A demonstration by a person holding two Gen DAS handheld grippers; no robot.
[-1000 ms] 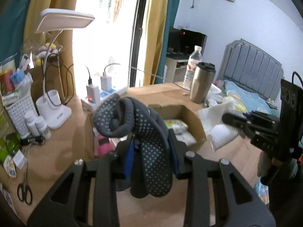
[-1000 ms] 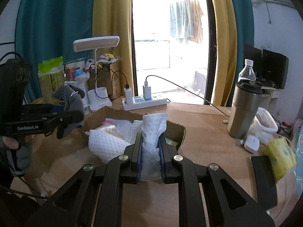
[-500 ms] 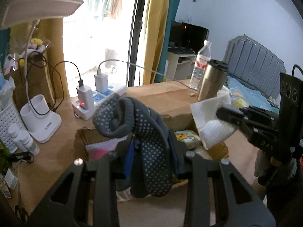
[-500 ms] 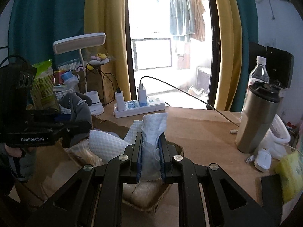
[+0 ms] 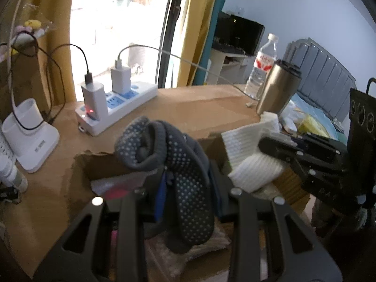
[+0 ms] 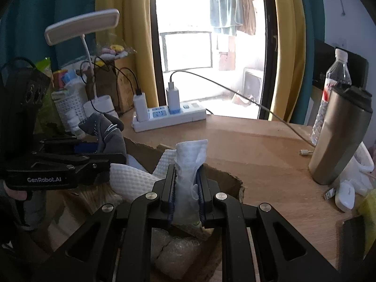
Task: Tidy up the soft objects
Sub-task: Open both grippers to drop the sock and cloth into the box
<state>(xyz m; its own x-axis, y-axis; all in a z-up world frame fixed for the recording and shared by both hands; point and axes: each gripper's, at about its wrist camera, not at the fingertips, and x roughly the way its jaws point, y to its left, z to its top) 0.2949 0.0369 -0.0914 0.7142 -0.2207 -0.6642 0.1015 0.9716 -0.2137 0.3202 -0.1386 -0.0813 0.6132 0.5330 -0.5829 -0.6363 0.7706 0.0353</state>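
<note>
Left gripper (image 5: 188, 188) clamped on a grey dotted sock (image 5: 183, 171), held above the open cardboard box (image 5: 82, 164) on the bench (image 5: 199, 108). Right gripper (image 6: 186, 188) pinched tight on a white waffle cloth (image 6: 190, 159), also over the box, just beside the sock. Steel tumbler (image 6: 340, 136) standing well apart.

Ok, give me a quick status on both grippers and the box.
Left gripper shut on grey dotted sock. Right gripper shut on white cloth. Both over open cardboard box; nothing blocking.
</note>
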